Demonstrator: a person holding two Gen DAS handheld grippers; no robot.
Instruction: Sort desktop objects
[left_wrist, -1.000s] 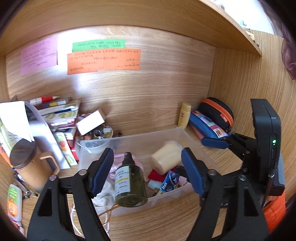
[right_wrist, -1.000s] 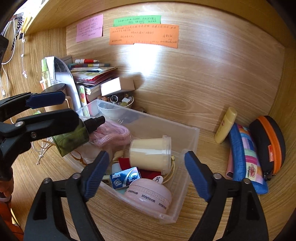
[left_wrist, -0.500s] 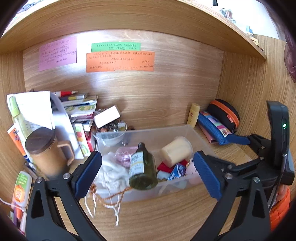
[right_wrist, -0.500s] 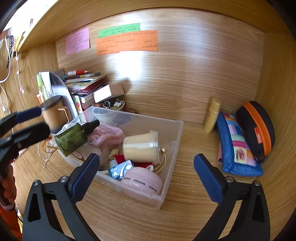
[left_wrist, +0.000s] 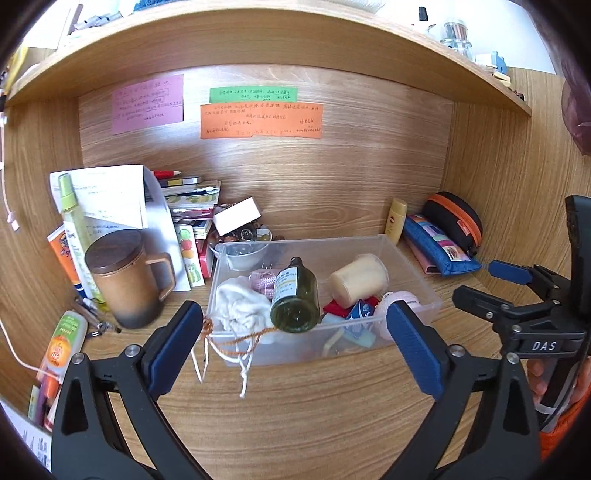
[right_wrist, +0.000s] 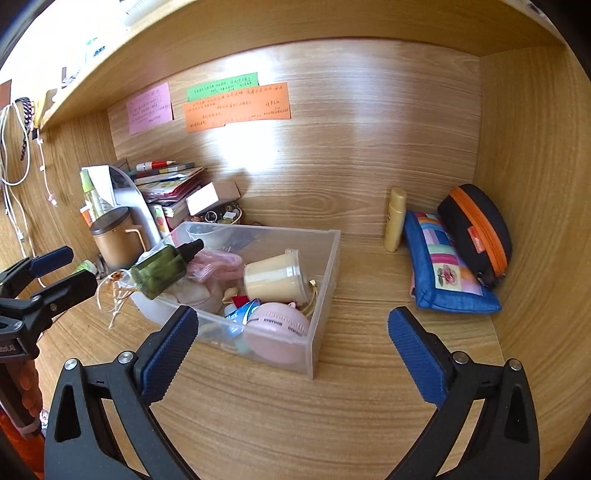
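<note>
Both wide open and empty, left claw (left_wrist: 291, 347) and right claw (right_wrist: 291, 347), green bottle (left_wrist: 294, 300) lying dead ahead of left, neck pointing far.

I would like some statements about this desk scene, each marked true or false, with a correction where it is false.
1. The green bottle lies in the clear plastic bin. True.
2. The left tool is shut on the bottle. False: it is open and holds nothing.
3. The brown mug stands outside the bin. True.
4. The yellow tube is inside the bin. False: it stands on the desk by the back wall.
5. The right tool is open. True.
</note>
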